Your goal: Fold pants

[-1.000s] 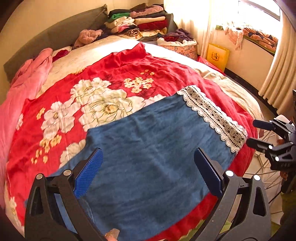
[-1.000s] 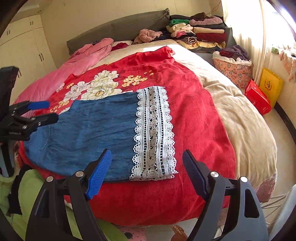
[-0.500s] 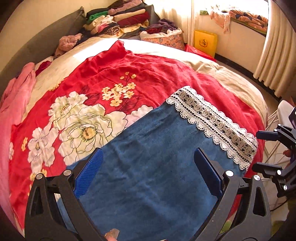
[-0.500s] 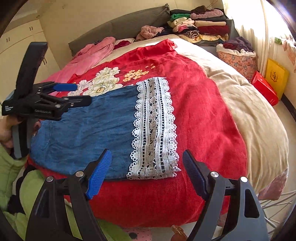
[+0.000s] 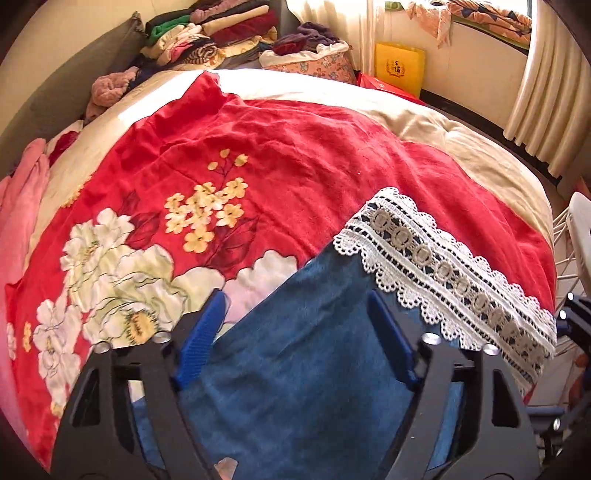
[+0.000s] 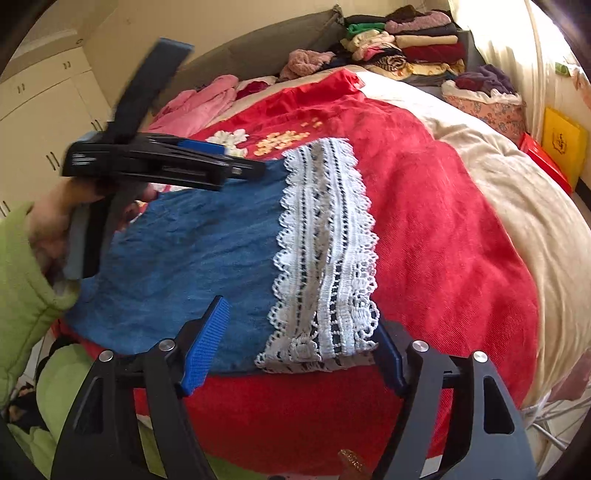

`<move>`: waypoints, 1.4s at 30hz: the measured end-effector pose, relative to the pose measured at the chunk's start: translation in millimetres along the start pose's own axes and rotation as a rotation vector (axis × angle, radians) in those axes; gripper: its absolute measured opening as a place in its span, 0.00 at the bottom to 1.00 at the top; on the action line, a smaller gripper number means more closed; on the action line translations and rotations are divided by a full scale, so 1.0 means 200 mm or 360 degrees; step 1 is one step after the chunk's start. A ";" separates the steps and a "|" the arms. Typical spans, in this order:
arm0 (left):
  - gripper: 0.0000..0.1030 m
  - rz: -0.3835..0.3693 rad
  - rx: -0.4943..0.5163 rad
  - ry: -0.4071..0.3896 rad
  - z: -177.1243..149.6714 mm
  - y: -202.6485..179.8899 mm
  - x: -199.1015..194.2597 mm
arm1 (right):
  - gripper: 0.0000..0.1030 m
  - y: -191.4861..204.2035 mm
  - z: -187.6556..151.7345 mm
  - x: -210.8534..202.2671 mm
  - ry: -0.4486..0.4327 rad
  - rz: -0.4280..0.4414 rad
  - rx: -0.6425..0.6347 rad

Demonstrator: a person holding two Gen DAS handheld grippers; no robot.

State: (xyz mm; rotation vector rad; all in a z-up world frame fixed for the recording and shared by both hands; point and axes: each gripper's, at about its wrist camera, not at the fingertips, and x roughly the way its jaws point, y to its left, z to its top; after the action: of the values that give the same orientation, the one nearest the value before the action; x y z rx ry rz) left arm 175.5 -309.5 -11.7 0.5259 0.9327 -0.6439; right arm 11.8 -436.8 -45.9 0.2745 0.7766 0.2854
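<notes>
The blue denim pants (image 5: 314, 369) with a white lace hem (image 5: 447, 269) lie flat on a red floral blanket (image 5: 258, 166) on the bed. My left gripper (image 5: 295, 339) is open, low over the pants' far edge; it also shows in the right wrist view (image 6: 240, 168). My right gripper (image 6: 299, 343) is open, its jaws astride the near corner of the lace hem (image 6: 325, 240) of the pants (image 6: 192, 251). Neither holds anything.
Stacks of folded clothes (image 5: 221, 33) sit at the bed's head. A floral basket (image 6: 487, 107), a yellow bag (image 5: 399, 68) and a red box (image 6: 543, 158) stand by the curtain. Pink bedding (image 6: 199, 107) lies at the left. A white wire rack (image 5: 572, 240) stands right.
Both grippers have moved forward and down onto the pants. The left now reaches over the far edge; the right has closed in on the lace corner.
</notes>
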 end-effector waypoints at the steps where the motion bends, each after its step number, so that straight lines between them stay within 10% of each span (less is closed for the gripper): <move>1: 0.59 -0.0026 -0.0003 0.0005 0.01 0.00 0.02 | 0.65 0.00 0.01 0.01 -0.0003 0.0017 0.0013; 8: 0.57 -0.0151 -0.0026 0.0023 0.02 -0.01 0.16 | 0.57 -0.06 0.03 0.07 -0.0001 0.0038 0.0145; 16: 0.09 -0.0179 0.0037 0.0012 0.00 -0.11 0.14 | 0.25 -0.07 0.06 0.06 -0.0014 0.0070 0.0170; 29: 0.07 -0.0351 -0.0280 -0.0176 -0.10 0.15 -0.10 | 0.21 0.41 0.24 -0.05 -0.0119 0.0292 -0.0201; 42: 0.08 -0.0235 -0.0804 -0.0268 -0.63 0.66 -0.33 | 0.21 1.01 0.18 0.16 0.0095 0.0483 -0.0534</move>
State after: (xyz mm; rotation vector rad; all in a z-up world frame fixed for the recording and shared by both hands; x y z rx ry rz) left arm 169.9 -116.0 0.8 -0.0470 0.9369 -0.5476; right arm 29.2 -243.7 27.1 0.0651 0.7313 0.7048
